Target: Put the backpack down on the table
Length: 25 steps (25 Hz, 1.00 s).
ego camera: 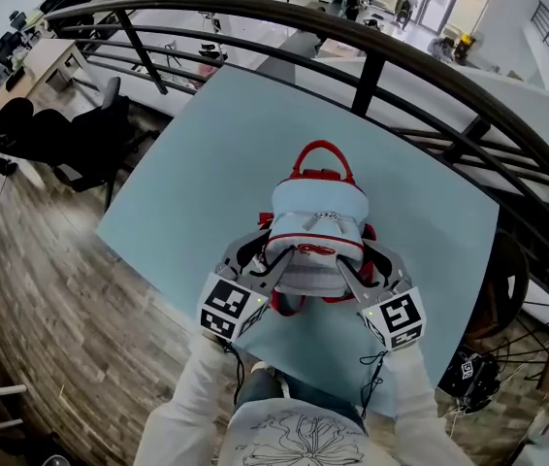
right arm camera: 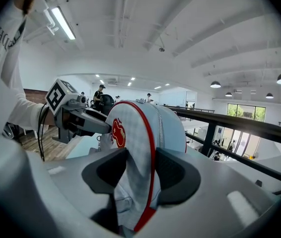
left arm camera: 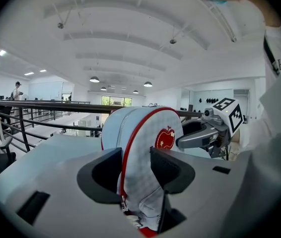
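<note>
Closest in, at 6 o'clock of the head view, the person's white sleeves (ego camera: 185, 396) run out to the left hand-held gripper (ego camera: 267, 266) and the right hand-held gripper (ego camera: 362, 266). Each has its jaws spread wide around one side of the front pocket (ego camera: 309, 268). Red-piped cloth stands between the pads, which look to lie beside it without pinching, so I judge both released rather than gripping.

Just beyond, at the centre, the backpack (ego camera: 318, 223) stands upright on the pale blue counter (ego camera: 207, 163), near its 6 o'clock edge. Its apple badge (left arm camera: 165, 139) faces the person and its red handle (ego camera: 323, 153) is at 12 o'clock. It appears to rest on the counter under its own weight, so the putting-down looks all but done.

The bag reads as small, light and soft — thin padded fabric that will fold and slump if squeezed, neither fragile nor slippery. The piped pocket edges give a firmer ridge for a two-sided hold. The top handle is the better single hold, since the bag would hang straight from it.

Farther off, from 10 to 3 o'clock, a black railing (ego camera: 371, 61) curves behind the counter. A dark chair (ego camera: 80, 139) sits at 9 o'clock on the wood floor (ego camera: 51, 289).
</note>
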{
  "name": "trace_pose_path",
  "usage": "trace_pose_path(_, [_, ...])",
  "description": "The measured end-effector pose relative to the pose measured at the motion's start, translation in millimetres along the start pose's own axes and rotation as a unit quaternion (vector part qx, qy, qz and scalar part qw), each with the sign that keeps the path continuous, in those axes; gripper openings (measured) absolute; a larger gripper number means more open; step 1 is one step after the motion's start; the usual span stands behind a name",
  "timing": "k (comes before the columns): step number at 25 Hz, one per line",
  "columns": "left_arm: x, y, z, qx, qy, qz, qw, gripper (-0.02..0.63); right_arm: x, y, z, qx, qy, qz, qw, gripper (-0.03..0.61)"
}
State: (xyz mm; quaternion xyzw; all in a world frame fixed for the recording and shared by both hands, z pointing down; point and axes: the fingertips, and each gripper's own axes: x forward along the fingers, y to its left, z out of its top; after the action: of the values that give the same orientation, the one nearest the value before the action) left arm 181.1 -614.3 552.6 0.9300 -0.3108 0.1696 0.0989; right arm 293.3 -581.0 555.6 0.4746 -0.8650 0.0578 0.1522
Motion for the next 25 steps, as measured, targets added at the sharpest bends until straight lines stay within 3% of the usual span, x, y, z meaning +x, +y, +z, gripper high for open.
trace_pose_path(18, [-37, -17, -23, -0.012, 0.015, -0.008, 0.9998, 0.187, -35, 28, 1, 0.048, -0.009, -0.047, 0.998, 0.212])
trace_pose_path(25, [-67, -13, -9, -0.028, -0.021, 0.003, 0.9994, 0.187, -56, 38, 25, 0.06, -0.042, -0.064, 0.995, 0.21])
